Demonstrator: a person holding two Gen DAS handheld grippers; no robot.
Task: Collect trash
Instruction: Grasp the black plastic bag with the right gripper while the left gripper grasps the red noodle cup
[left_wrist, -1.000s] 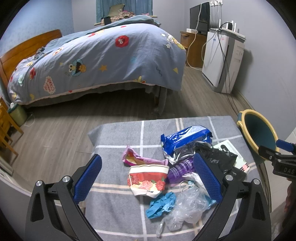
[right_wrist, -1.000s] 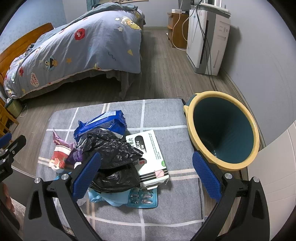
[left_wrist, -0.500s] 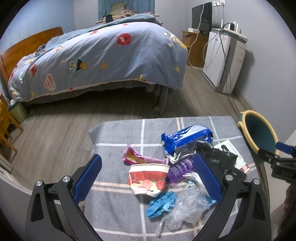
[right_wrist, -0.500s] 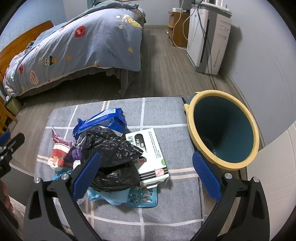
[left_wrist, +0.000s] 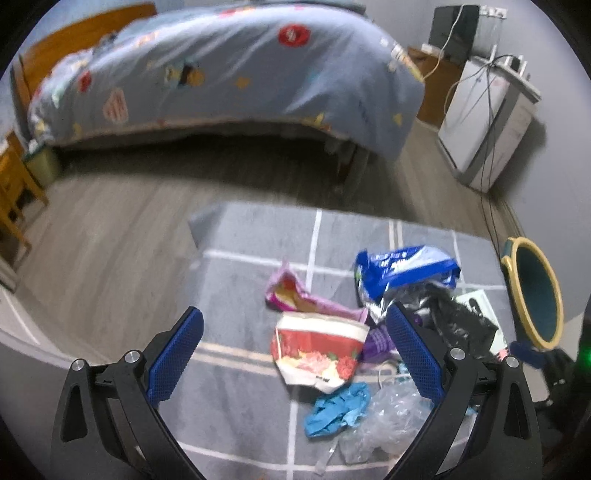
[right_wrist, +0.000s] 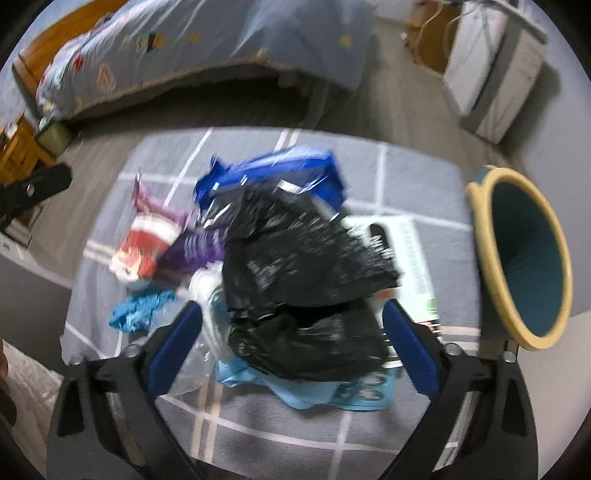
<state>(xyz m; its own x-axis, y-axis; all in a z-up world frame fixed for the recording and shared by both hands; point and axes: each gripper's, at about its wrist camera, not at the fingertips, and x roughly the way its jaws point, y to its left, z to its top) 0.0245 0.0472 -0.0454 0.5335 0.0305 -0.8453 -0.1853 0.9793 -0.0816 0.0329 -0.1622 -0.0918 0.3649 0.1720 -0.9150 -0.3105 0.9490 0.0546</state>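
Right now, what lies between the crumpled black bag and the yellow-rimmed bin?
In the right wrist view, a white box lies flat between the black bag and the bin, partly under the bag; bare grey cloth follows.

Your right wrist view was smeared throughout, so the print on the white box (right_wrist: 413, 254) could not be read. The black bag (right_wrist: 303, 273) hid most of that box and the pale blue items under it. In your left wrist view the bed (left_wrist: 221, 66) was blurred and cut off at the top edge. Beside the bin (left_wrist: 535, 295), your right hand-held gripper (left_wrist: 532, 354) showed only as a dark, blurred tip.
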